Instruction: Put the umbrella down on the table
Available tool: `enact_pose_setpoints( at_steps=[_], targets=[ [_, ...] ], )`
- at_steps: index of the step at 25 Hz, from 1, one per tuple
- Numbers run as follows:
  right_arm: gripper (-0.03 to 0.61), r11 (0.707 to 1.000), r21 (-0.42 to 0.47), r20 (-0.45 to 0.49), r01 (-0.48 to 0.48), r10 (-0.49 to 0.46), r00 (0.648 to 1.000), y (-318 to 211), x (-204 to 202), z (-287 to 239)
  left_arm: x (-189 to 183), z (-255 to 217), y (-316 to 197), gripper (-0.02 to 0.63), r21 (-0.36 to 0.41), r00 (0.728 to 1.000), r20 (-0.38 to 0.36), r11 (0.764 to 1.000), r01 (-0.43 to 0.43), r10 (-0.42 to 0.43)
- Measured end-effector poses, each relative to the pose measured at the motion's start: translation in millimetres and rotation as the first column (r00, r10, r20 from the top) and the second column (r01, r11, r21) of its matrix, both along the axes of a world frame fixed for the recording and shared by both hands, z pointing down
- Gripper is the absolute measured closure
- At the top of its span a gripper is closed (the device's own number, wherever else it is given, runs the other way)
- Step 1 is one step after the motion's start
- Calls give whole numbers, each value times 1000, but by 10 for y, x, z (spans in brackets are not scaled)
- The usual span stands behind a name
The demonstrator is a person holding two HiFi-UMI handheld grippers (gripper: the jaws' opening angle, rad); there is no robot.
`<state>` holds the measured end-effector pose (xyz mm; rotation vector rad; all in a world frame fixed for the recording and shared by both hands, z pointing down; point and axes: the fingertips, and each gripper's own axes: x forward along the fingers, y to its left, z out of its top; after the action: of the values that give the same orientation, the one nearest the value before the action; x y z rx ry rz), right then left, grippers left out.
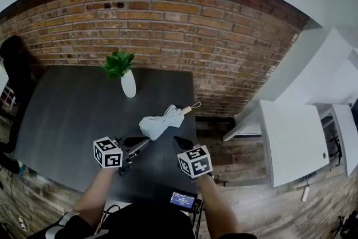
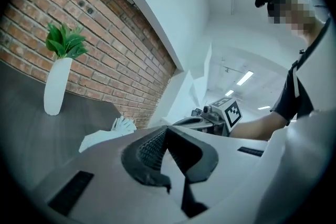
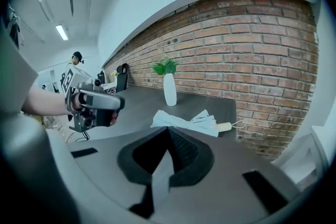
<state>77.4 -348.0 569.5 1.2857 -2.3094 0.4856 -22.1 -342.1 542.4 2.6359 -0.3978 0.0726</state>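
The folded pale umbrella (image 1: 158, 123) lies on the dark table (image 1: 72, 115) near its right edge, its wooden handle (image 1: 187, 109) pointing toward the brick wall. Neither gripper touches it. My left gripper (image 1: 140, 144) hovers just short of the umbrella's near end, jaws shut and empty; in the left gripper view the jaws (image 2: 167, 129) meet with the umbrella (image 2: 105, 136) beyond them. My right gripper (image 1: 180, 141) hangs beside it at the right, also shut and empty. The right gripper view shows the umbrella (image 3: 184, 122) ahead of the closed jaws (image 3: 168, 129), with the left gripper (image 3: 92, 107) off to the left.
A white vase with a green plant (image 1: 128, 84) stands at the back of the table by the brick wall (image 1: 168, 25). A small lit device (image 1: 182, 199) sits at the table's front edge. White desks (image 1: 293, 143) stand to the right, a dark chair (image 1: 14, 64) at the left.
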Motion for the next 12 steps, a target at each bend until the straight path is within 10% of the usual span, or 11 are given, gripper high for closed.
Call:
enact_pose_setpoints(
  at_steps=[12],
  targets=[
    [572, 996, -33, 48, -79, 81, 996, 257, 25, 181, -61, 203, 251, 611, -45, 999, -31, 999, -12, 11]
  ],
)
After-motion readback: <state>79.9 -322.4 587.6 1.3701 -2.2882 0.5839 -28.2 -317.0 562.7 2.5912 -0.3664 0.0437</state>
